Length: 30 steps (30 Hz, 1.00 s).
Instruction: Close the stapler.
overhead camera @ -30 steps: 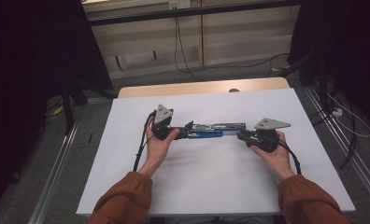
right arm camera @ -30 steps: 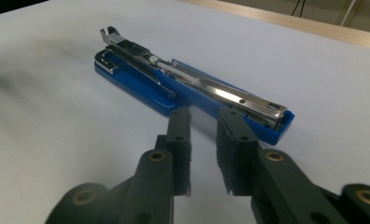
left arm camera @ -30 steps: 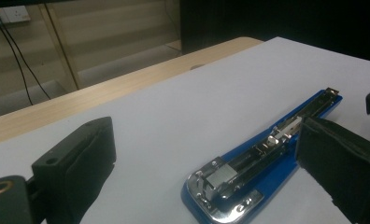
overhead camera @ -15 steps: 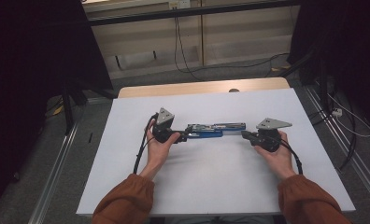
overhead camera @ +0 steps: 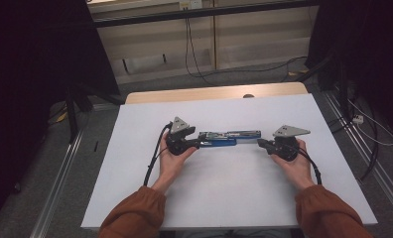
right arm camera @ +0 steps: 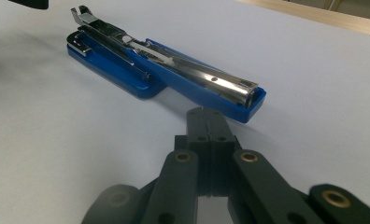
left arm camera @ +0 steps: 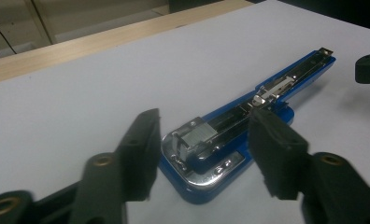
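Where the white sheet covers the worktop [overhead camera: 224, 198], a blue stapler [overhead camera: 229, 138] lies swung fully open in one long line, its glossy blue plastic shells cradling a bright chromed metal magazine and base plate. In the left gripper view the stapler [left arm camera: 230, 140] shows a rounded blue end with a polished steel plate and a small ribbed block of staples; in the right gripper view the stapler [right arm camera: 164, 70] tapers into a squared channel of shiny metal. The left gripper [overhead camera: 194, 144] has its matte black fingers [left arm camera: 141, 149] spread to either side of the rounded end, not clearly pressing it. The right gripper [overhead camera: 262, 144] has its fingers [right arm camera: 206, 126] pressed together, empty, just short of the squared end. A strip of pale wood edges the worktop's far side. Compared with a second ago, the right gripper has drawn back from the stapler's tip, while the left gripper and the stapler have stayed put.
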Motion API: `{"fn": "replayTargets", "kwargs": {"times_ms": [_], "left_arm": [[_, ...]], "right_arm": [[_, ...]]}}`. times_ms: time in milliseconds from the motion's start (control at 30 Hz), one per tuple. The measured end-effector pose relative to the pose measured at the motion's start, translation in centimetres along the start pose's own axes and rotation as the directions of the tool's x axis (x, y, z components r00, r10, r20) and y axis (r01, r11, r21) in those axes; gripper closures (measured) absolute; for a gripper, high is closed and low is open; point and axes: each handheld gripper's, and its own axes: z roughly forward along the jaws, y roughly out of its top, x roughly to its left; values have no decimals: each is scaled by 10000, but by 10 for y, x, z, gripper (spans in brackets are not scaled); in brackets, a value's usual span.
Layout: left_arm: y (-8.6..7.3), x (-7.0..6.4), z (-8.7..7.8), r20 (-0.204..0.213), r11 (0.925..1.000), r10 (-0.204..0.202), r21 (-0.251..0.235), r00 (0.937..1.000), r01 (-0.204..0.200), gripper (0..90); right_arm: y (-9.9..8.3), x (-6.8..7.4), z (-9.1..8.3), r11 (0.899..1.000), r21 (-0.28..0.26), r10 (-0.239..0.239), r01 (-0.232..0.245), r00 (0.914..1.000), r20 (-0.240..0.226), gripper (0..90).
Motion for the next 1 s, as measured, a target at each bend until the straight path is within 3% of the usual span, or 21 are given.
{"fn": "replayTargets", "kwargs": {"times_ms": [133,233,433,533,1000], "left_arm": [[-2,-2,4,412,9999,-76,142,9991,70,628],[-4,-5,6,464,9996,109,242,9989,-121,723],[-5,-6,9,246,9974,519,493,9984,-530,827],[-6,-6,11,258,9966,512,628,9984,-527,890],[-12,-4,26,331,9928,302,1148,9990,-338,900]], "right_arm": [[0,0,0,10000,21,-43,43,10000,47,900],[0,-1,1,10000,56,-46,46,10000,46,900],[0,-1,1,9999,115,-20,20,10000,55,900],[0,-1,3,9998,158,-86,85,9999,108,900],[-1,-1,6,9994,278,-188,184,9997,127,900]]}}
